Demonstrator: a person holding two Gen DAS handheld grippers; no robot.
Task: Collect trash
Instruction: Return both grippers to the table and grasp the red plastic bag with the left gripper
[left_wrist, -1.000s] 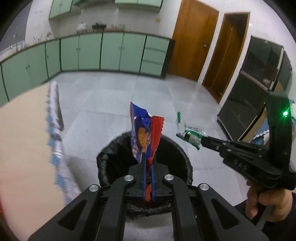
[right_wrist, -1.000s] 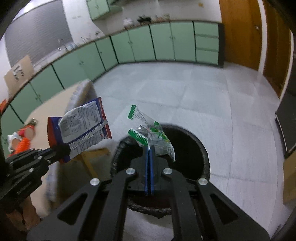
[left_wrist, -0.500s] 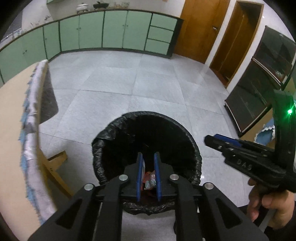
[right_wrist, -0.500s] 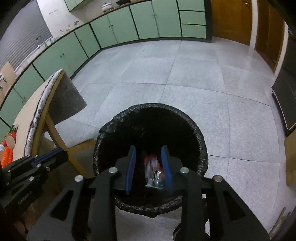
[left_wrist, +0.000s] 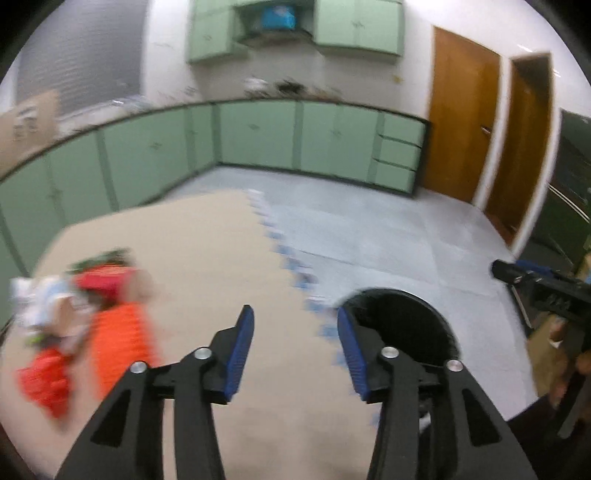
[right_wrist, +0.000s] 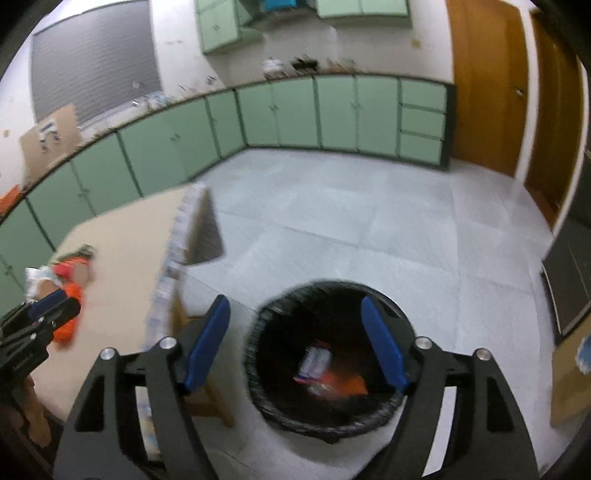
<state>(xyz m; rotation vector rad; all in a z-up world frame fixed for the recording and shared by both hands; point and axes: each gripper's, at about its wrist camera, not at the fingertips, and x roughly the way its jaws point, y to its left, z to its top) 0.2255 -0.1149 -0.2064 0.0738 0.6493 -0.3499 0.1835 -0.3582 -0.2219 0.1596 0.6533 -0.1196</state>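
A black-lined trash bin (right_wrist: 328, 417) stands on the floor beside the table; dropped wrappers (right_wrist: 321, 369) lie inside it. It also shows in the left wrist view (left_wrist: 402, 317). My left gripper (left_wrist: 295, 347) is open and empty above the beige table's (left_wrist: 207, 236) right edge. A blurred pile of red, orange and white wrappers (left_wrist: 81, 314) lies on the table to its left. My right gripper (right_wrist: 295, 343) is open and empty above the bin. The right gripper appears in the left wrist view (left_wrist: 517, 275); the left gripper appears in the right wrist view (right_wrist: 55, 304).
Green cabinets (left_wrist: 258, 136) line the far wall. Wooden doors (left_wrist: 458, 129) stand at the right. The table's patterned cloth edge (right_wrist: 173, 258) hangs next to the bin. A dark cabinet (right_wrist: 569, 280) stands at the right on the grey tiled floor (right_wrist: 369, 221).
Both grippers have opened wide and let their wrappers fall into the bin. Both have lifted and tilted up; the left one has swung left over the table.
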